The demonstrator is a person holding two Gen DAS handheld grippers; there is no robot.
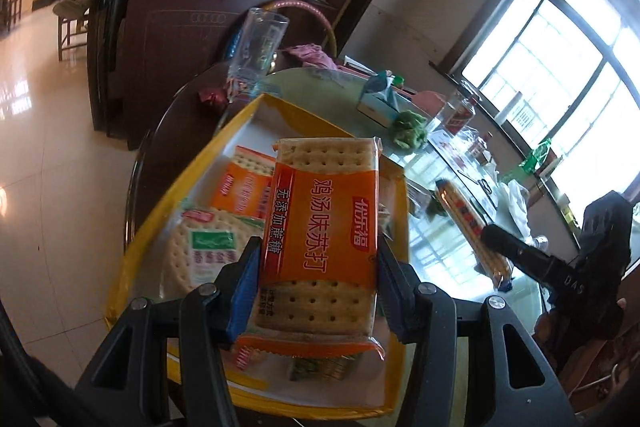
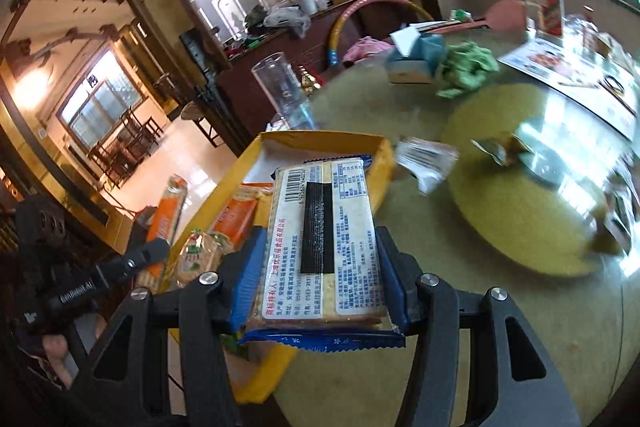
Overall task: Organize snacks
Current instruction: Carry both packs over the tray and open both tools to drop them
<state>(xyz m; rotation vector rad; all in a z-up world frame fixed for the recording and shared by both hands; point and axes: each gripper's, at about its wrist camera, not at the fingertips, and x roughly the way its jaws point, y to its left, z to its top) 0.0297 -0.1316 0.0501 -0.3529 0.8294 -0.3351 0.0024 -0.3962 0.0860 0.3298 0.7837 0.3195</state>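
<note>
My left gripper (image 1: pixel 318 267) is shut on an orange cracker pack (image 1: pixel 320 223) and holds it above the yellow box (image 1: pixel 168 203). Inside the box lie another orange pack (image 1: pixel 244 187) and a green-labelled cracker pack (image 1: pixel 200 243). My right gripper (image 2: pixel 320 267) is shut on a blue cracker pack (image 2: pixel 320 239), label side up, over the same yellow box (image 2: pixel 384 163). In the right wrist view the left gripper (image 2: pixel 132 263) shows at the left with its orange pack (image 2: pixel 166 215). In the left wrist view the right gripper (image 1: pixel 516 251) shows at the right with its pack edge-on (image 1: pixel 472 227).
The box sits at the edge of a round glass-topped table (image 2: pixel 440 267) with a green turntable (image 2: pixel 520 187). A clear tall glass (image 2: pixel 280 87), a tissue box (image 2: pixel 416 59), a green cloth (image 2: pixel 468 67), loose wrappers (image 2: pixel 428 159) and bottles (image 2: pixel 550 11) stand on it.
</note>
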